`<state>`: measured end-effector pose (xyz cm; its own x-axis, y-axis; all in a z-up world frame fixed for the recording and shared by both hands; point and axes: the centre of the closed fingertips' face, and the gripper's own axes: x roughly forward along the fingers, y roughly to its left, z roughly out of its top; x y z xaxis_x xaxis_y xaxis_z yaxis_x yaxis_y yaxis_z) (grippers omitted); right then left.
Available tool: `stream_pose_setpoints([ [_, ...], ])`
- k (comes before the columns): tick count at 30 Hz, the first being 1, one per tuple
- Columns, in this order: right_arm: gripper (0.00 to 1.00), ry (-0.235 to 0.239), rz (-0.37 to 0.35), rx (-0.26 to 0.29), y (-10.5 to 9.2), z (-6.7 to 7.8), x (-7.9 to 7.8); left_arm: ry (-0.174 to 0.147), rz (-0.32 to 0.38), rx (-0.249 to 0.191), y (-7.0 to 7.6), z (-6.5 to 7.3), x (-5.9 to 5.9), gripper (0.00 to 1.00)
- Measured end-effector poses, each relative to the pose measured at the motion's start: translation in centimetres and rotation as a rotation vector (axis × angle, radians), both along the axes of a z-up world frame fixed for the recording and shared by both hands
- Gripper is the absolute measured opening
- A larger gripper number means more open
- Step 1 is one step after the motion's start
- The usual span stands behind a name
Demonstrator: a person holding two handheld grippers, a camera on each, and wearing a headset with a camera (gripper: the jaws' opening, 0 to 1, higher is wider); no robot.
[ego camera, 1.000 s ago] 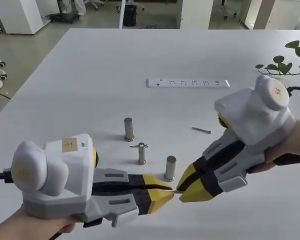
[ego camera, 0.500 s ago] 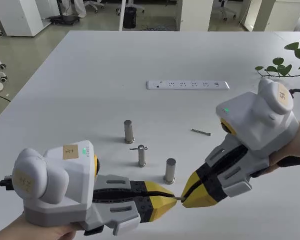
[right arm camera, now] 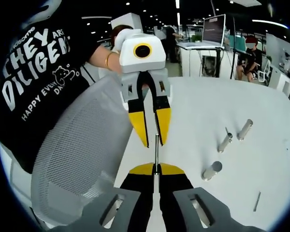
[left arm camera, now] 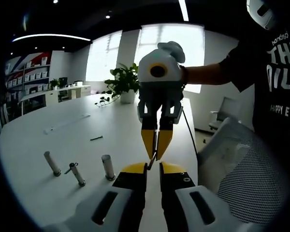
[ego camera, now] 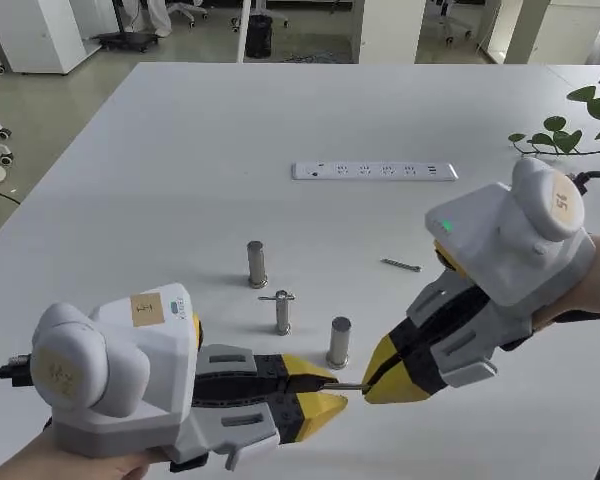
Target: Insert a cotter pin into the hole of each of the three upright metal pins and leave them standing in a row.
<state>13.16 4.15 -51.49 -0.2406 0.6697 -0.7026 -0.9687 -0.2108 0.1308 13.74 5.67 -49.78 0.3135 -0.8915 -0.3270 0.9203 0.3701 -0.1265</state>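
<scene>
Now the left claw has parted narrowly; the right claw alone pinches the cotter pin.

Left gripper: gripped from behind by the left hand, jaws roughly level and parted by a narrow gap. Right gripper: gripped by the right hand, jaws angled downward and closed on a cotter pin. The two jaw sets face each other nearly tip to tip. The pin's free end lies between the left jaws.
</scene>
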Motion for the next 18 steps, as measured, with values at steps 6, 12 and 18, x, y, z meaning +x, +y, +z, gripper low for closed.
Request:
stream_pose_setpoints([
  [6,0.00,-0.023,-0.041,-0.030,-0.6,-0.7,1.2,-0.013,0.056,0.017,0.4,-0.5,0.9,0.16],
  [12,0.00,-0.057,-0.099,-0.068,-1.5,-1.6,2.7,-0.009,0.126,0.049,1.1,-1.5,2.0,0.19],
  [18,0.00,-0.096,-0.170,-0.114,-2.4,-2.4,4.8,-0.023,0.198,0.095,1.5,-2.6,3.4,0.21],
])
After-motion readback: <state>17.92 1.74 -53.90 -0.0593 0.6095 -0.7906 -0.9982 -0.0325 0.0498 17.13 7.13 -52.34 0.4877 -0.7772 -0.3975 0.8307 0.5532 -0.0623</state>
